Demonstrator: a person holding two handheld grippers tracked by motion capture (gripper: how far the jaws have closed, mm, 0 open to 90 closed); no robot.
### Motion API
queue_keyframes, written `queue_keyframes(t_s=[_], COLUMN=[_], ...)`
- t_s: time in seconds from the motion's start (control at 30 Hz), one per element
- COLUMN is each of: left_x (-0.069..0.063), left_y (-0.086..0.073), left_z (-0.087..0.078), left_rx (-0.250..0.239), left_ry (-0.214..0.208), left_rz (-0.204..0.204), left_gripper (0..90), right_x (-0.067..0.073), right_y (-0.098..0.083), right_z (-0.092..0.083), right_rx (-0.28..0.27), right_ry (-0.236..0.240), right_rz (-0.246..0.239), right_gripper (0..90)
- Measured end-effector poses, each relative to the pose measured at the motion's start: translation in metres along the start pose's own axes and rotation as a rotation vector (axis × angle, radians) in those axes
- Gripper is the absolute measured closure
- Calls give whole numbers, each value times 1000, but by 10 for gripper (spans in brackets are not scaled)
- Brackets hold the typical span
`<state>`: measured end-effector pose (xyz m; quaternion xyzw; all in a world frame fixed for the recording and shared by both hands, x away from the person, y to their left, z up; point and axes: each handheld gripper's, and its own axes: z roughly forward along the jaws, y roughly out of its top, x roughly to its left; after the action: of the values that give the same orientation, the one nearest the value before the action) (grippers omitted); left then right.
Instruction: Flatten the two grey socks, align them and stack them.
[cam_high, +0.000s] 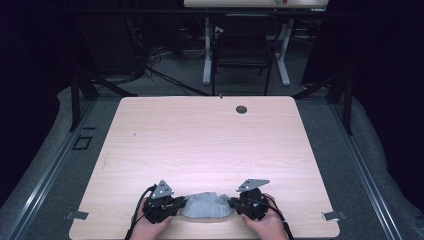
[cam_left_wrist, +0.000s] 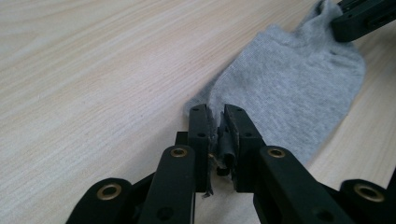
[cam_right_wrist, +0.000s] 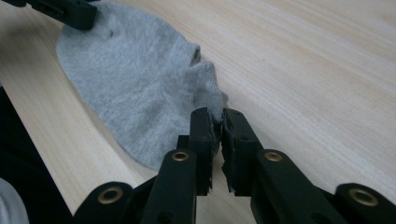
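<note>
The grey sock (cam_high: 206, 205) lies crumpled on the tabletop (cam_high: 210, 145) close to its near edge, stretched between my two hands. My left hand (cam_high: 149, 224) comes in from the bottom edge and holds the left tongs (cam_high: 183, 204) low and nearly level, pointing inward toward the sock's left end. My right hand (cam_high: 269, 223) mirrors it, with the right tongs (cam_high: 232, 202) aimed at the sock's right end. In the left gripper view the left tongs (cam_left_wrist: 217, 116) stand with a narrow gap, a pinch of the sock's (cam_left_wrist: 299, 88) edge between the jaws; whether the pads press on it I cannot tell. In the right gripper view the right tongs (cam_right_wrist: 219, 119) show the same: jaws slightly parted with a bit of the sock's (cam_right_wrist: 140, 88) rim between them, grip uncertain.
</note>
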<state>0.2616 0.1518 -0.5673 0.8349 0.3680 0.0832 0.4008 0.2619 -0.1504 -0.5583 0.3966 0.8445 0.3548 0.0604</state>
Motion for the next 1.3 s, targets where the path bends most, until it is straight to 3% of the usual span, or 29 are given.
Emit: queue_keyframes(t_s=[0.03,0.23,0.4,0.57,0.8,0.87,1.3], left_x=[-1,-3,-6,-14,-18,-17,-15], left_y=[1,5,8,11,6,5,-3], left_z=[-1,-7,-11,-10,-2,1,7], left_rx=[-8,-40,-60,-65,-20,2,49], left_ry=[-5,2,-9,-26,-29,-38,-48], left_rz=[-11,8,16,26,71,66,69], left_gripper=[797,747,712,689,636,613,608], right_x=[1,10,15,18,19,18,17], right_y=[1,6,7,8,6,5,-1], right_z=[-1,-11,-12,-6,7,9,15], right_rx=[-8,-83,-116,-103,-63,-54,7], right_ry=[-6,-26,6,10,19,14,1], right_rz=[-4,-42,-77,-88,-122,-122,-129], right_gripper=[808,771,723,687,605,597,623])
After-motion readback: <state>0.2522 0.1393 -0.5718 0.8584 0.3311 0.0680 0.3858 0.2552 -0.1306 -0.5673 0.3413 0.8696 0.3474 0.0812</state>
